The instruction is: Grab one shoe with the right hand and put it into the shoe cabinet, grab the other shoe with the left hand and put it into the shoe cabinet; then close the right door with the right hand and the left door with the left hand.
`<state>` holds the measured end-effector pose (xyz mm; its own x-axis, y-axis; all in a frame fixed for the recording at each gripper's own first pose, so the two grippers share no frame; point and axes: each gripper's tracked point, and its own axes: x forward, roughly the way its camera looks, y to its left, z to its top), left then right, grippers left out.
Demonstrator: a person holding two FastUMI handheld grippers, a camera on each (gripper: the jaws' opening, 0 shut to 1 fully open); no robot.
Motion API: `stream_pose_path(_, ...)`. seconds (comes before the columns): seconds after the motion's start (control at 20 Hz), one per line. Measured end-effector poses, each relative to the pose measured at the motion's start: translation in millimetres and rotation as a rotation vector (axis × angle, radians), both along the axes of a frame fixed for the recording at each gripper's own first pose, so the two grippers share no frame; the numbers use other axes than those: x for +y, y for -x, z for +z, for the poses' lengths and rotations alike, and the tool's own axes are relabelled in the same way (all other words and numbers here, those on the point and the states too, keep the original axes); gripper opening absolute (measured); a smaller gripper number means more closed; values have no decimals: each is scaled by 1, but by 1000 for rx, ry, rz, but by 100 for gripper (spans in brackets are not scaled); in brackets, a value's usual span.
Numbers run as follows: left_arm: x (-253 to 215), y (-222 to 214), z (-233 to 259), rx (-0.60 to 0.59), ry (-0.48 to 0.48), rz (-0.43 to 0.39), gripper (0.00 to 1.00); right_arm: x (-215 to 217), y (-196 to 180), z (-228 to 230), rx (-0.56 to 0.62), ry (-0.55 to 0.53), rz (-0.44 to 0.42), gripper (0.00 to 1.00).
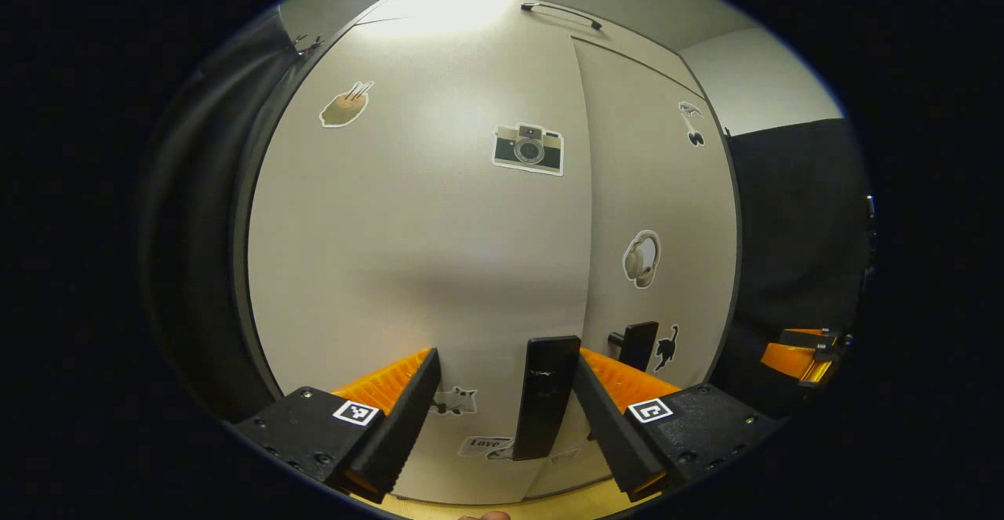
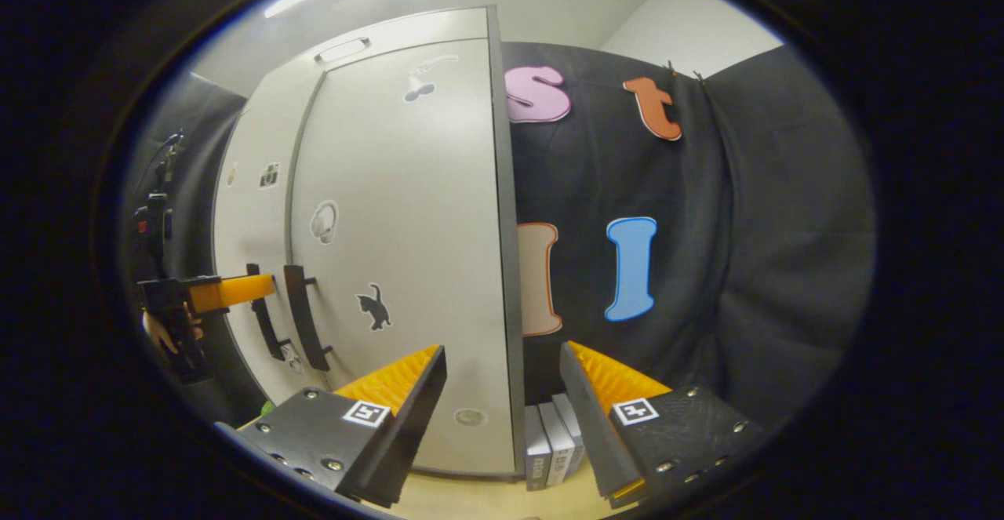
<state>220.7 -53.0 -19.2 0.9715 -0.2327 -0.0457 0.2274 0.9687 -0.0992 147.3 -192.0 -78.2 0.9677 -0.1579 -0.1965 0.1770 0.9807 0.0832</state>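
1. While facing the shoe cabinet [image 1: 439, 253] at close range, found both doors shut: left door [image 1: 416, 269] and right door [image 1: 659, 190] flush, seam running between them.
2. Left gripper [image 1: 506, 394] seen in the left gripper view with jaws wide apart, holding nothing; left door's handle [image 1: 545, 406] stood between the fingers, just inside the right finger. Contact with that finger could not be judged.
3. Right door's handle [image 1: 637, 345] noted just right of the seam, beside a cat sticker [image 1: 667, 346].
4. Other stickers recorded on the doors: a camera sticker [image 1: 528, 148] on the left door, a headphone sticker [image 1: 642, 259] on the right door.
5. Right gripper [image 2: 502, 394] seen in the right gripper view with jaws wide apart and empty, pointed at the cabinet's right edge.
6. Several grey boxes [image 2: 553, 441] observed on the floor against the cabinet's right side, upright, between the right gripper's fingers.
7. Left gripper also observed far left in the right gripper view, at the two handles.
8. Shoes not located; presumably behind the shut doors, unconfirmed.
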Motion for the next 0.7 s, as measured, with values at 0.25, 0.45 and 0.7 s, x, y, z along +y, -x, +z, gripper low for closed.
stream_pose_path(0.25, -2, -1, -2, 9, 23, -4, 96, 6, 4, 3, 0, 14, 21, 89)
stream_pose_path(0.45, -2, 2, 1, 8, 5, -5, 98, 12, 8, 10, -4, 15, 24, 89)
stream_pose_path(0.7, -2, 34, 24, -12, 27, -26, 97, 26, 18, 28, -22, 17, 32, 89)
